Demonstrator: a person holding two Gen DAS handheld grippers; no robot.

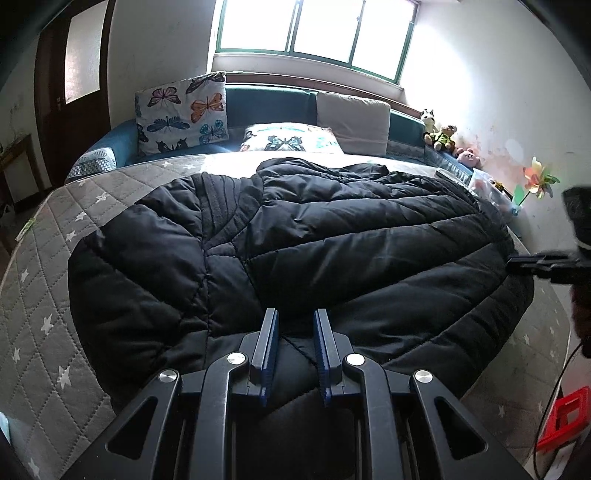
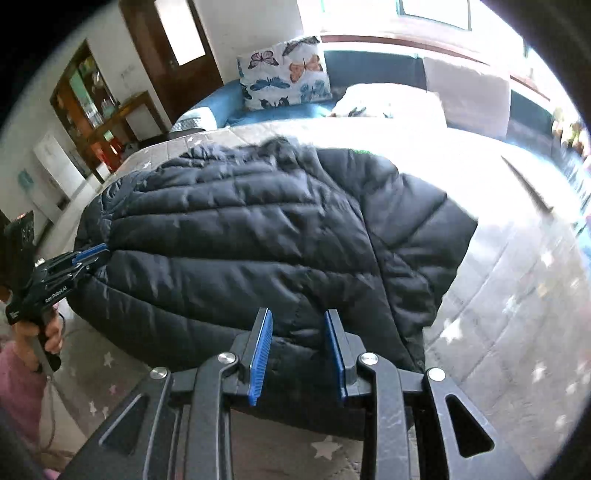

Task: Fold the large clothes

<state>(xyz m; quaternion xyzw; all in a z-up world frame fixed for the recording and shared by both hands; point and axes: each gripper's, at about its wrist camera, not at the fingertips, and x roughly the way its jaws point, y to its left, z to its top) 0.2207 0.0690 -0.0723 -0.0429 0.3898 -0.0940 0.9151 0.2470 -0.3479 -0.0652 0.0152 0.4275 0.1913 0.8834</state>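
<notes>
Now both claws released: left claw (image 1: 295,317), right claw (image 2: 298,317) over jacket (image 1: 288,236) near edge; bedspread (image 1: 44,295) beyond.

A home bedroom: a wide bed (image 1: 44,295) under a star-quilted cover, butterfly pillows (image 1: 183,112) against a blue headboard (image 1: 269,105), soft toys (image 1: 441,136) lined along the wall, a green-framed window (image 1: 317,27) above, and a dark wooden door (image 1: 72,85) at the side.
</notes>
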